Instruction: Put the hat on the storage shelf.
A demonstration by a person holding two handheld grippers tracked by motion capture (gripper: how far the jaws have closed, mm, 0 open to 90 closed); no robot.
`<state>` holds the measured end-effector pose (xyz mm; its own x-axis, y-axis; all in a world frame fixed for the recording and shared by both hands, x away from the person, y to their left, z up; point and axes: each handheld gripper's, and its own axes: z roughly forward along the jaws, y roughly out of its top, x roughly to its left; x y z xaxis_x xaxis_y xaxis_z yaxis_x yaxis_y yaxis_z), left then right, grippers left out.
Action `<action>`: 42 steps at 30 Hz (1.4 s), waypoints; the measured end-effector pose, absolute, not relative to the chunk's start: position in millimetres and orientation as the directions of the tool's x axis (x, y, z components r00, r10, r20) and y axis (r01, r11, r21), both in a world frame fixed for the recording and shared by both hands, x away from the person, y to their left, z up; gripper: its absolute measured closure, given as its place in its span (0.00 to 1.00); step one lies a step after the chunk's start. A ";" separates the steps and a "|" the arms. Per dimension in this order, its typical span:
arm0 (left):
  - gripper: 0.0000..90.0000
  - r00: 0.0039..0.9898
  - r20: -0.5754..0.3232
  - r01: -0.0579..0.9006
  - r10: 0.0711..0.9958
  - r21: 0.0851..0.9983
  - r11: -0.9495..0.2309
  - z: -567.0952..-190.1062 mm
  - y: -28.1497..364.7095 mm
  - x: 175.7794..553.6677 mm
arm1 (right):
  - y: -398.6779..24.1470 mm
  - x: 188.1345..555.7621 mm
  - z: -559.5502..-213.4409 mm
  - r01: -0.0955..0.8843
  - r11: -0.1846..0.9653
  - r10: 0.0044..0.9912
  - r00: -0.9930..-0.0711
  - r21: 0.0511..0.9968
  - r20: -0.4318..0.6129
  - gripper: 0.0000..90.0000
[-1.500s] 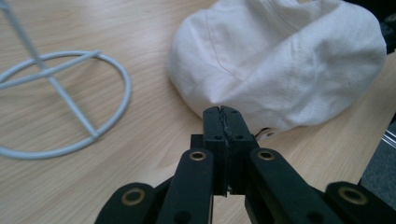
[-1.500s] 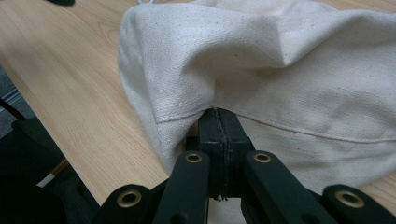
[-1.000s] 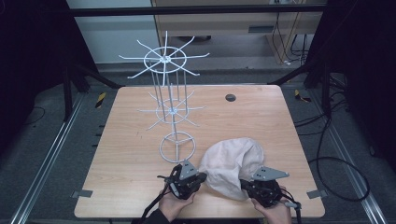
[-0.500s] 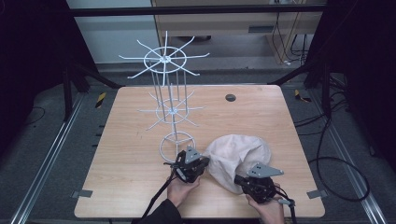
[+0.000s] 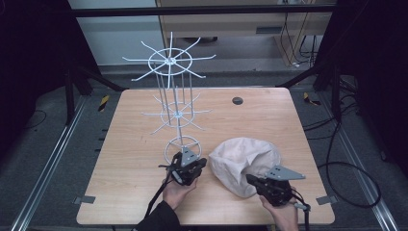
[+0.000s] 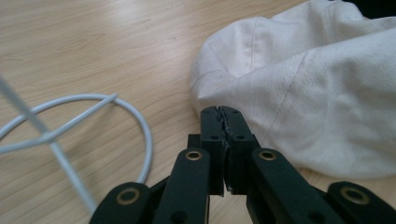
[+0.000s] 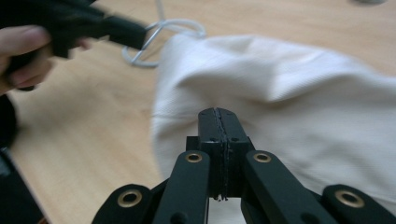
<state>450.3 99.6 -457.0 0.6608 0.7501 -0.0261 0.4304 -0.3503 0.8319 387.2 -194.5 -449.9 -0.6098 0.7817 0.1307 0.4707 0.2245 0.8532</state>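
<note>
Right now the cream cloth hat (image 5: 246, 163) lies slumped on the wooden table (image 5: 130, 159), just beside the ring foot of the white wire rack (image 5: 179, 147), on the side nearer my right hand. It is soft cotton with stitched seams and a rumpled crown, so it sags instead of holding a dome; I judge it has to be lifted by the edge from two sides to keep its shape.

That would explain the hold. My left gripper (image 6: 221, 122) sits at the hat's rack-side edge, its jaws pressed together, though I cannot tell whether any cloth is caught between them. My right gripper (image 7: 219, 125) comes at the hat from the side away from the rack, jaws likewise pressed together against the fabric, and again a pinch is not certain.

Behind the hat, the rack is thin, stiff wire: a slim stem with two tiers of spreading hooked arms, probably meant for hanging.
</note>
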 end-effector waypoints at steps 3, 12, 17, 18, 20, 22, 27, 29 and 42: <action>0.97 0.660 -0.028 0.424 0.751 0.838 -0.342 -452.4 117.9 440.0 | -206.9 387.7 -444.2 0.457 0.186 0.801 -0.583 0.870 0.135 1.00; 0.96 0.632 0.005 0.390 0.775 0.862 -0.324 -430.5 183.1 406.3 | -256.5 416.1 -440.0 0.460 0.084 0.889 -0.435 0.884 0.142 1.00; 0.99 0.553 -0.005 0.408 0.833 0.873 -0.266 -423.0 231.8 399.3 | -262.5 432.9 -440.2 0.473 0.079 0.904 -0.405 0.878 0.137 1.00; 0.99 0.523 -0.018 0.421 0.852 0.875 -0.240 -423.7 244.7 398.6 | -264.2 438.1 -440.8 0.481 0.079 0.907 -0.398 0.873 0.137 1.00; 0.99 0.484 -0.038 0.439 0.874 0.875 -0.205 -426.5 262.2 397.3 | -267.4 448.4 -443.4 0.496 0.068 0.914 -0.378 0.865 0.145 1.00; 0.99 0.442 -0.042 0.456 0.896 0.871 -0.184 -431.6 277.5 396.4 | -268.9 457.6 -447.1 0.513 0.065 0.921 -0.360 0.856 0.146 1.00; 0.99 0.403 -0.054 0.485 0.914 0.859 -0.163 -440.0 293.8 397.1 | -269.7 477.1 -456.9 0.528 0.064 0.933 -0.333 0.847 0.138 1.00; 0.99 0.407 -0.050 0.489 0.912 0.855 -0.171 -441.4 292.3 398.5 | -270.1 484.6 -458.5 0.521 0.060 0.936 -0.325 0.851 0.134 1.00; 0.99 0.382 -0.011 0.476 0.924 0.860 -0.186 -441.7 298.9 401.3 | -266.6 514.0 -470.0 0.529 0.067 0.921 -0.358 0.846 0.151 1.00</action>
<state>401.3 298.9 -441.7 0.3815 0.9243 -0.0114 0.4755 -0.1857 0.8599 514.0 -266.6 -470.0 -0.3579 0.9215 0.1511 0.5294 0.0669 0.8457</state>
